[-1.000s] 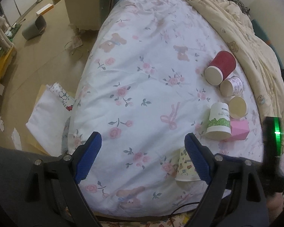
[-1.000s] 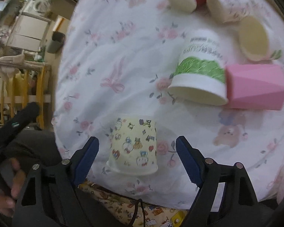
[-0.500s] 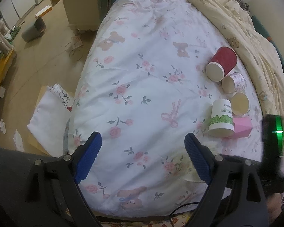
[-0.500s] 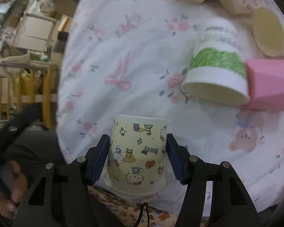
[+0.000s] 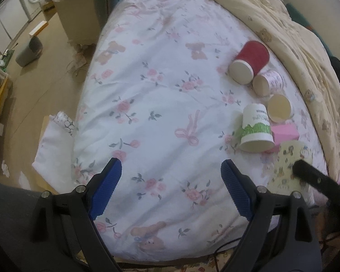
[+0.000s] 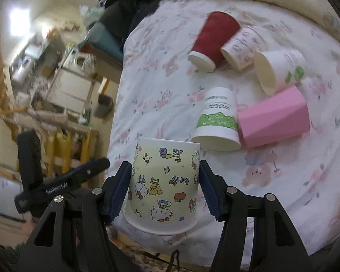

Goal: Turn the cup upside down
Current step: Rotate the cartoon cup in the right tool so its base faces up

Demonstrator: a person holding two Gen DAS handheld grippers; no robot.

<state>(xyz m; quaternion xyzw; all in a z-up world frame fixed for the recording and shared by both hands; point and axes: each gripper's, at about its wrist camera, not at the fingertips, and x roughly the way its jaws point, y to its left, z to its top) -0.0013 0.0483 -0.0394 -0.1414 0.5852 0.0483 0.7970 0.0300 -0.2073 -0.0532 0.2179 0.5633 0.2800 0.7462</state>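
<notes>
Clamped between the blue pads of the right gripper (image 6: 165,189): the cartoon cup (image 6: 164,185), rim toward the camera, base away, apparently lifted off the floral bedsheet (image 5: 161,104). Pale yellow, printed with small cartoon figures, white rim. A second ago standing mouth-down on the sheet between open jaws; half a second ago already gripped. Left gripper (image 5: 171,188) wide apart, nothing between, over the sheet as before. Beyond: red cup (image 6: 214,40), green-banded cup (image 6: 217,120), pink cup (image 6: 275,116).
</notes>
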